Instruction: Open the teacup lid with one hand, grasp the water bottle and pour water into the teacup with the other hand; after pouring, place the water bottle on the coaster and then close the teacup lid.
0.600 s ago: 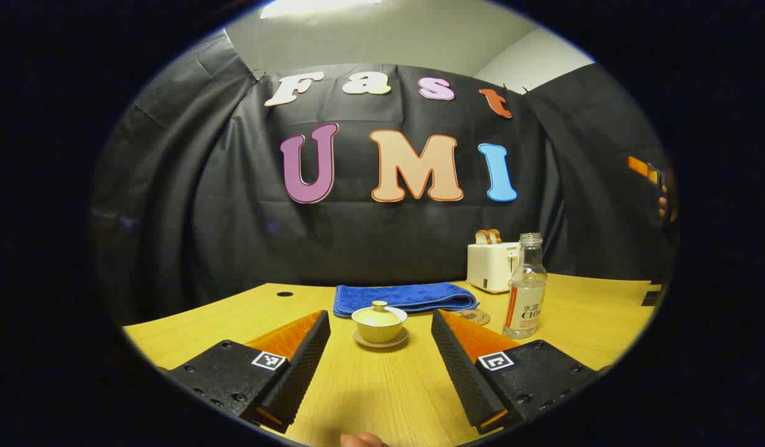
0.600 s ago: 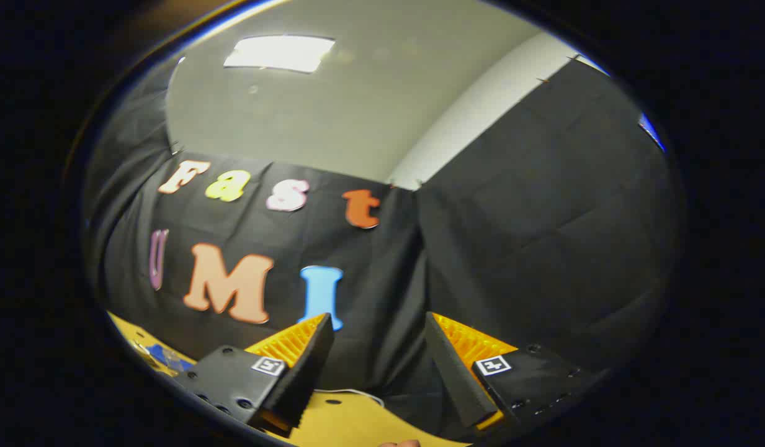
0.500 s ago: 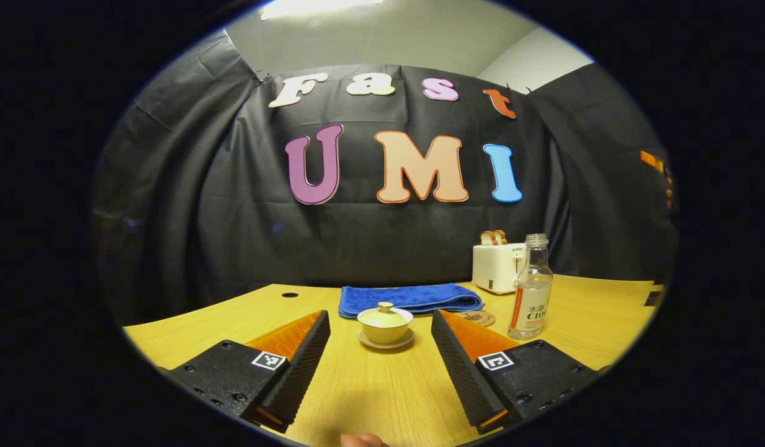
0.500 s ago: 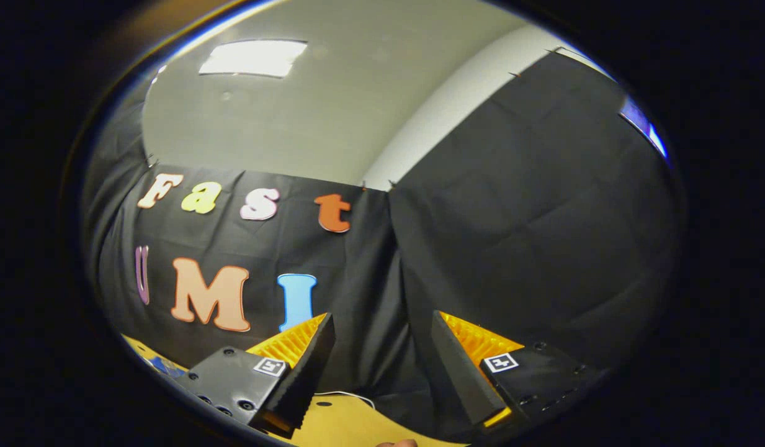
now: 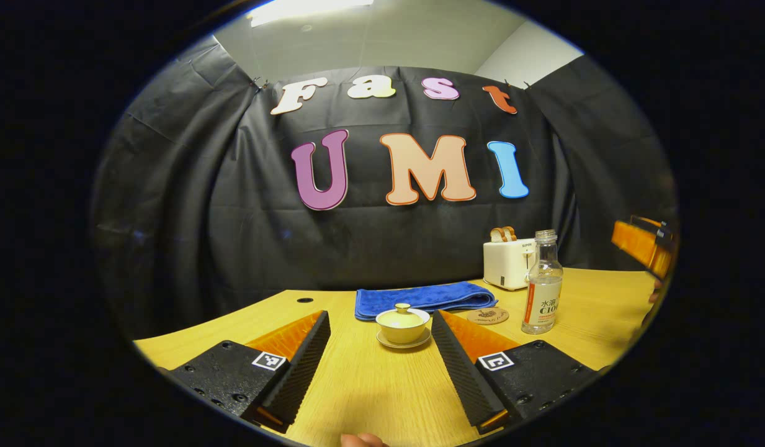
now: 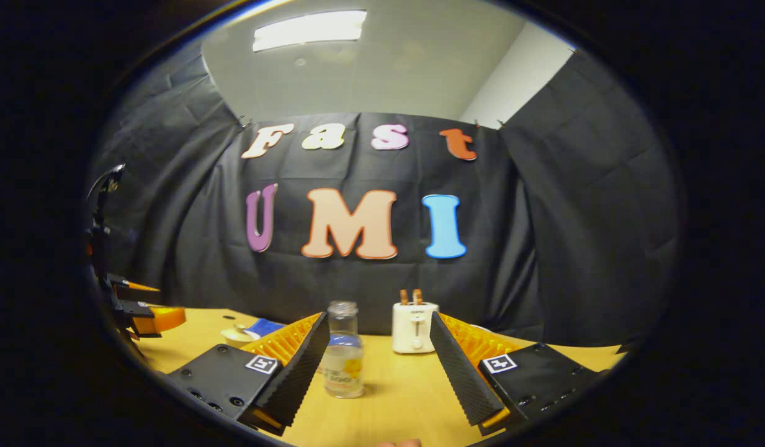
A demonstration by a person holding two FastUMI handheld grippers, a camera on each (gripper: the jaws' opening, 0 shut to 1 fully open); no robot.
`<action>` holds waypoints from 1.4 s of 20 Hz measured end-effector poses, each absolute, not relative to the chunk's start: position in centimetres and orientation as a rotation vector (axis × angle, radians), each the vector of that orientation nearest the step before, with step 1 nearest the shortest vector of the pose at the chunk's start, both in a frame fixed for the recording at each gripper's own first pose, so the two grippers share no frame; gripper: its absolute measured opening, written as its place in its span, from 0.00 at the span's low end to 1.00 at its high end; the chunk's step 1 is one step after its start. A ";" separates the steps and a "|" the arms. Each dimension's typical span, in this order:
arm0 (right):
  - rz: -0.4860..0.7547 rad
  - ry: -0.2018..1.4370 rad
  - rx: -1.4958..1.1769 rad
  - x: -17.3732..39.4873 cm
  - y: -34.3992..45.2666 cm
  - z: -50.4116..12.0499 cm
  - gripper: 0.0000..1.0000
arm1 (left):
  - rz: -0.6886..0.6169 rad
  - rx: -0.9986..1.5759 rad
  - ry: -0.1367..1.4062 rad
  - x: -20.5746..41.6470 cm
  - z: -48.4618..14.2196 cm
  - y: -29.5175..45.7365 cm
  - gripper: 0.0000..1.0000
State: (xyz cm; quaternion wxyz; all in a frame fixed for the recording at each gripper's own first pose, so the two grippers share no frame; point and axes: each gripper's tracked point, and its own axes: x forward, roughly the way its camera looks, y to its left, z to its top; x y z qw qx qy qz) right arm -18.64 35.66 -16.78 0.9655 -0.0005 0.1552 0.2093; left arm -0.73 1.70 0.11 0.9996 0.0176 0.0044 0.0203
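Both jaws gape empty — centre the left gripper (image 5: 380,354) on the lid knob (image 5: 402,307) ahead; the right gripper (image 6: 378,366) squares to the water bottle (image 6: 344,354).

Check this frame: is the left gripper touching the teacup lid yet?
Apart. In the left gripper view, the open left gripper frames the teacup lid, with bare table between its fingertips and the cup.

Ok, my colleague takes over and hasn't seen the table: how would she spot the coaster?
On the yellow table, find the folded blue towel at the back. Off its right end, a flat brown round coaster lies bare between the lidded teacup and the clear water bottle.
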 end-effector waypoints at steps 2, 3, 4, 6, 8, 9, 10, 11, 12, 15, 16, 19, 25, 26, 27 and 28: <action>0.420 0.353 -0.001 -19.3 36.3 -18.0 1.00 | 0.048 0.016 0.022 -1.0 -0.4 1.9 0.96; 0.414 0.380 0.006 -19.4 36.4 -18.7 1.00 | 0.045 0.008 0.028 -1.1 -0.6 1.8 0.96; 0.409 0.406 0.011 -19.5 36.2 -19.3 1.00 | 0.042 0.003 0.033 -1.2 -0.7 1.6 0.96; 0.401 0.429 0.014 -19.8 36.1 -19.9 1.00 | 0.038 0.003 0.030 -1.2 -0.6 1.6 0.96; 0.395 0.438 0.014 -19.6 36.1 -19.9 1.00 | 0.037 -0.002 0.036 -1.2 -0.8 1.4 0.96; 0.398 0.439 0.014 -19.8 36.3 -20.0 1.00 | 0.034 -0.003 0.034 -1.3 -0.7 1.4 0.96; 0.399 0.438 0.012 -19.7 36.3 -20.0 1.00 | 0.035 -0.003 0.035 -1.3 -0.7 1.3 0.96; 0.402 0.437 0.011 -19.8 36.3 -20.0 1.00 | 0.034 -0.003 0.036 -1.3 -0.8 1.3 0.96; 0.404 0.439 0.009 -19.9 36.3 -19.9 1.00 | 0.033 -0.003 0.037 -1.3 -0.7 1.3 0.96; 0.401 0.450 0.012 -19.9 36.3 -20.1 1.00 | 0.032 -0.005 0.045 -1.3 -0.9 1.2 0.96; 0.399 0.454 0.014 -19.8 36.1 -20.3 1.00 | 0.032 -0.006 0.049 -1.1 -1.0 1.1 0.96; 0.404 0.467 0.015 -19.9 36.3 -20.5 1.00 | 0.028 -0.006 0.064 -0.2 -1.3 1.0 0.96; 0.417 0.501 0.007 -20.0 36.3 -21.0 1.00 | 0.011 -0.001 0.106 5.8 -1.6 0.5 0.96; 0.417 0.510 0.005 -20.0 36.3 -21.3 1.00 | 0.012 0.002 0.119 7.2 -1.8 0.5 0.96; 0.421 0.523 0.003 -20.0 36.3 -21.6 1.00 | 0.009 0.002 0.127 8.6 -1.7 0.4 0.96; 0.423 0.531 -0.001 -20.1 36.2 -21.7 1.00 | 0.006 0.004 0.131 9.5 -1.9 0.2 0.96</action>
